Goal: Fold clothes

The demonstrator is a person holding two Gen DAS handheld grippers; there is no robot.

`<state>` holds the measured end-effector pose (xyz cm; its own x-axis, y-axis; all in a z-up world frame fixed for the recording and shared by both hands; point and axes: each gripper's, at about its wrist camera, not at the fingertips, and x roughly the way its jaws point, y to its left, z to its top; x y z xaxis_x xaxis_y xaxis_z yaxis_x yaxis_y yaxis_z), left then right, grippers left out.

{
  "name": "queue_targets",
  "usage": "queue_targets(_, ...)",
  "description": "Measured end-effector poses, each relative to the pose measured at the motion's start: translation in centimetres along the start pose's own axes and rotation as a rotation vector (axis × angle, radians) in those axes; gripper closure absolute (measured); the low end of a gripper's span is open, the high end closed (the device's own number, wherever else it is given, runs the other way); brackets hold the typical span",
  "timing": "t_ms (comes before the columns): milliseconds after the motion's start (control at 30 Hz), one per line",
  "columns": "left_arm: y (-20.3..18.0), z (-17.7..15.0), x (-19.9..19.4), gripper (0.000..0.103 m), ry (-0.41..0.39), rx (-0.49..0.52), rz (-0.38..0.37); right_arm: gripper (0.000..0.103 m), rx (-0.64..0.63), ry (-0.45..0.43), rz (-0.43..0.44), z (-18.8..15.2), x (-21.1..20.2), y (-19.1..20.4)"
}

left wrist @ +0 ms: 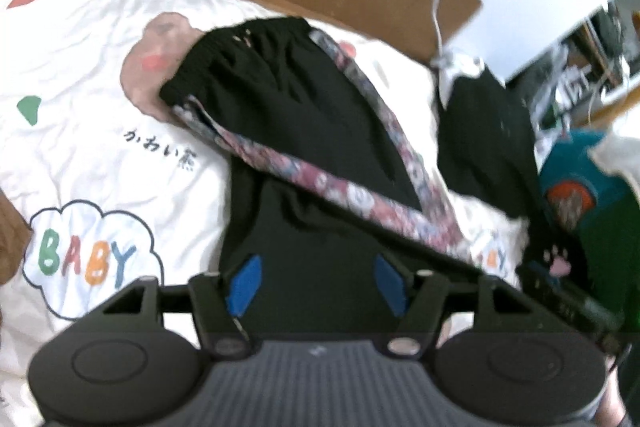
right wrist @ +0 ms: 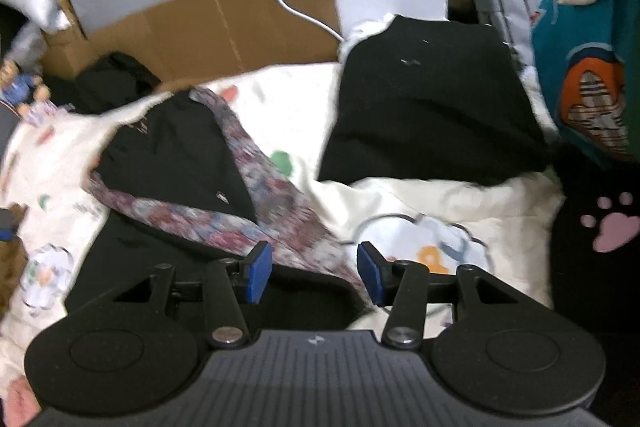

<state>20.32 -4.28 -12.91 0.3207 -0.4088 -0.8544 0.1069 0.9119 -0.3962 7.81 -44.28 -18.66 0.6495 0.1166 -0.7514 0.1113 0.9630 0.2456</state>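
The black trousers (left wrist: 296, 131) with the floral stripe lie on the white blanket (left wrist: 80, 75), long axis from upper left to the lower centre, directly under the wide-open left gripper (left wrist: 316, 285), while the right gripper (right wrist: 314, 275), also open, hovers at their right edge.

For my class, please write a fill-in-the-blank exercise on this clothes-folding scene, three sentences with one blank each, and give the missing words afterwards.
1. The black trousers have a ____ patterned stripe down each side.
2. The white bedspread carries the colourful word ____ inside a cloud.
3. Behind the bed stands a brown ____ box.

Missing words: floral; BABY; cardboard
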Motion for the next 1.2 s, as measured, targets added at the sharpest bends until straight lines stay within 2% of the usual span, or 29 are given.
queue_targets(200, 1.5, 1.1, 1.2, 0.037, -0.054, 0.017, 0.03, 0.051, -0.036, -0.079, 0.032, -0.2, 1.7, 1.8)
queue_targets(467, 2.8, 2.4, 2.7, 0.037, -0.11, 0.043, 0.072, 0.051, -0.151, -0.134, 0.076, -0.6, 4.6, 4.2)
queue_targets(600, 4.0, 3.6, 3.0, 0.037, -0.134, -0.02, 0.072, 0.051, -0.205, -0.156, 0.096, -0.8, 5.8, 5.2)
queue_targets(900, 6.9, 5.7, 3.6, 0.039, -0.19, -0.205, 0.063, 0.051, -0.226, -0.159, 0.11, -1.0, 6.2, 5.5)
queue_targets(1200, 8.7, 6.2, 5.7, 0.039, -0.185, -0.269, 0.023, 0.051, -0.269, -0.15, 0.12, -1.3, 6.8, 6.1)
